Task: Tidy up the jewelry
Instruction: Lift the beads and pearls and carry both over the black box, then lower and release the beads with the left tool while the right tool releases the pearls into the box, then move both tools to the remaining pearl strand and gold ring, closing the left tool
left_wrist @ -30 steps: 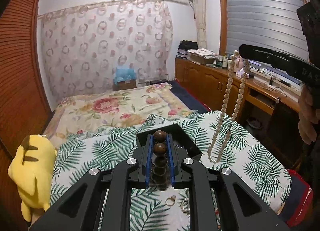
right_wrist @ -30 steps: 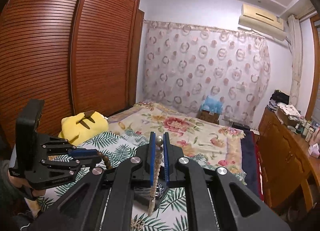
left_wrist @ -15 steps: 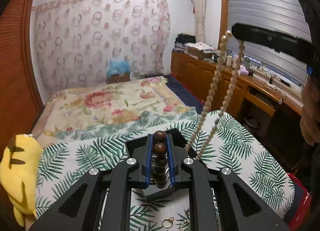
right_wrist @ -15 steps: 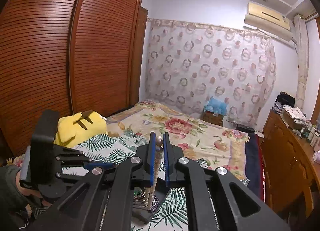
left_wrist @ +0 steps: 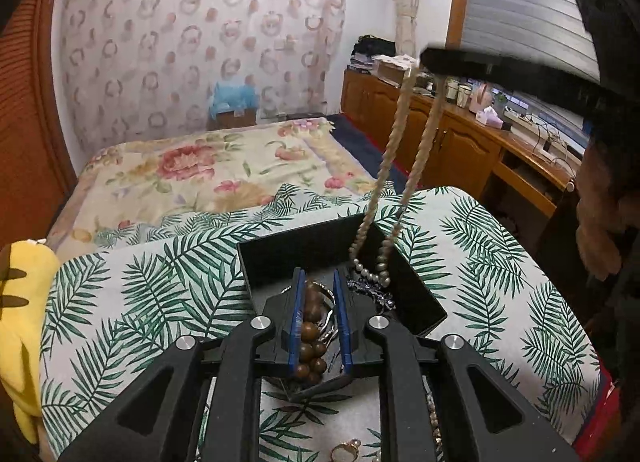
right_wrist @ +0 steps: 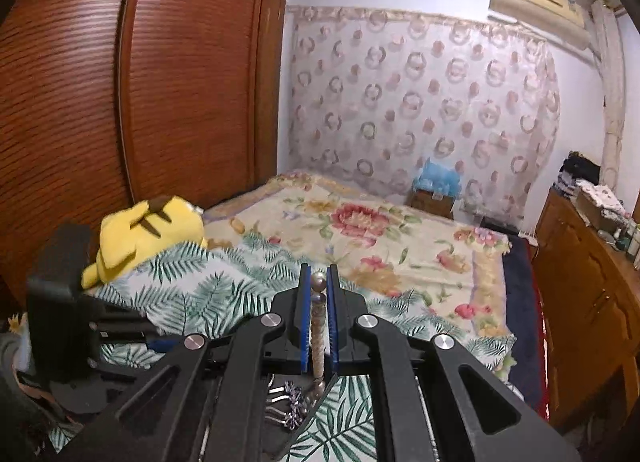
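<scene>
A black jewelry box [left_wrist: 320, 238] stands on a leaf-print cloth [left_wrist: 140, 282]. My left gripper [left_wrist: 319, 294] hangs low over the box and its jaws are opening. A strand of brown wooden beads [left_wrist: 309, 332] hangs between the blue pads, resting against the left one with a gap to the right one. My right gripper [right_wrist: 319, 286] is shut on a pearl necklace [right_wrist: 319, 282]. In the left wrist view the necklace [left_wrist: 396, 134] hangs in a long loop from the right gripper's tip, and its lower end lies inside the box beside dark and silver pieces.
A gold ring [left_wrist: 344, 450] and other small pieces lie on the cloth in front of the box. A yellow plush toy [left_wrist: 20, 322] sits at the left edge. A wooden dresser [left_wrist: 460, 142] runs along the right, a wardrobe [right_wrist: 120, 102] along the left.
Both grippers have come down toward the black box. The pearl loop's lower end has dropped into it. The brown beads have slipped lower between the left pads, which stand slightly wider.
</scene>
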